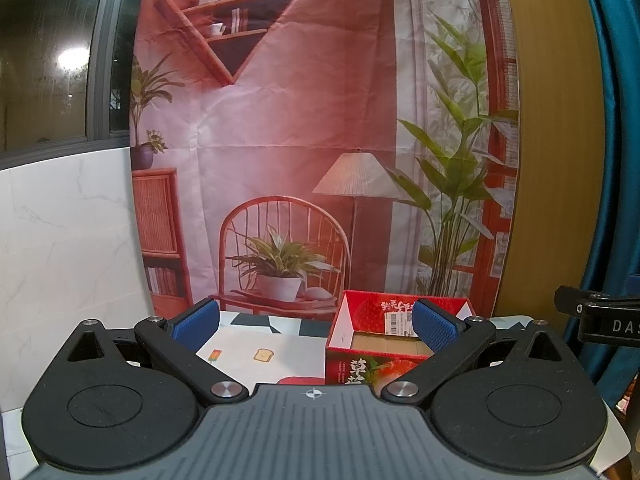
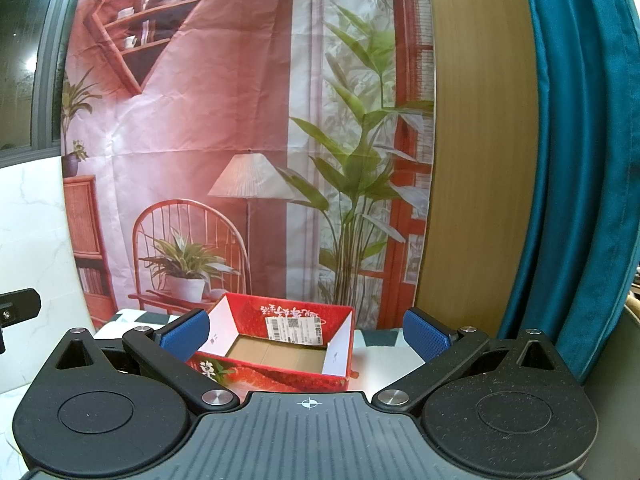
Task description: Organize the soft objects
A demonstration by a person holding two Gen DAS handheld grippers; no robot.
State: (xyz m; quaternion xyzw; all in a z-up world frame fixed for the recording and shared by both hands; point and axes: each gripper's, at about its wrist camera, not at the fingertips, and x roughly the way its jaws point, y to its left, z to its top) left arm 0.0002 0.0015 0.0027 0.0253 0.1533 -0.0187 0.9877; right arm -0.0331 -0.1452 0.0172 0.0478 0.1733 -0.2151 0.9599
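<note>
Indoors, backdrop (image 2: 192, 128): printed room scene behind desk (image 2: 384, 354).
Box (image 2: 280, 354): red strawberry carton, open, empty, near desk's back edge.
Left gripper (image 1: 316, 326): fingers spread, holding nothing.
Right gripper (image 2: 306, 334): likewise spread, holding nothing.

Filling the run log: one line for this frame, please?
phase: pre-grasp | left gripper: jaws open, holding nothing | right gripper: jaws open, holding nothing | red box: open, looks empty | soft objects: none clearly visible

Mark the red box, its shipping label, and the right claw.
red box (image 2: 280, 376), right wrist view, on its front wall.
shipping label (image 2: 294, 330), right wrist view, on the label's middle.
right claw (image 2: 306, 334), right wrist view, midway between its fingertips.
</note>
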